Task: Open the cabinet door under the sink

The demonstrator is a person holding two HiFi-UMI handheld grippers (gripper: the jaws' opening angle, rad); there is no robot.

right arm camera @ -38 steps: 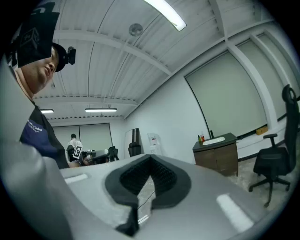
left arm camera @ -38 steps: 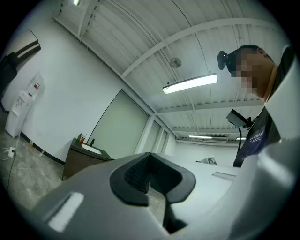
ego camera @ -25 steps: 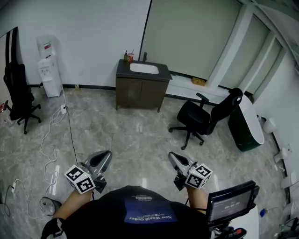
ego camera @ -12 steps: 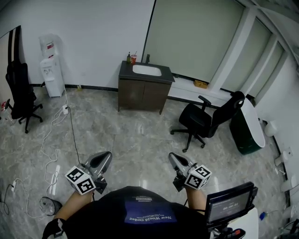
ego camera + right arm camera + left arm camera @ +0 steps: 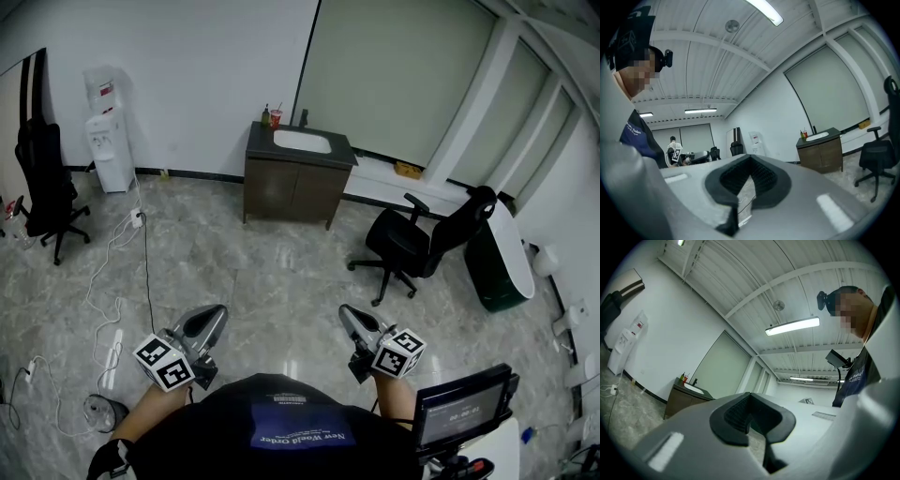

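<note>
**Head view.** The grey, marble-patterned floor (image 5: 262, 272) carried a dark sink cabinet (image 5: 292, 192) against the far wall, with both doors shut. A white water dispenser (image 5: 106, 141) stood at the same wall, to the cabinet's left. One black office chair (image 5: 42, 187) stood at the left edge, and a second swivel chair (image 5: 422, 246) stood to the right of the cabinet. White cables (image 5: 103, 281) trailed across the tiles from near the dispenser toward a small round object (image 5: 97, 411). A dark green, white-topped object (image 5: 487, 267) stood just beside the second chair.
</note>
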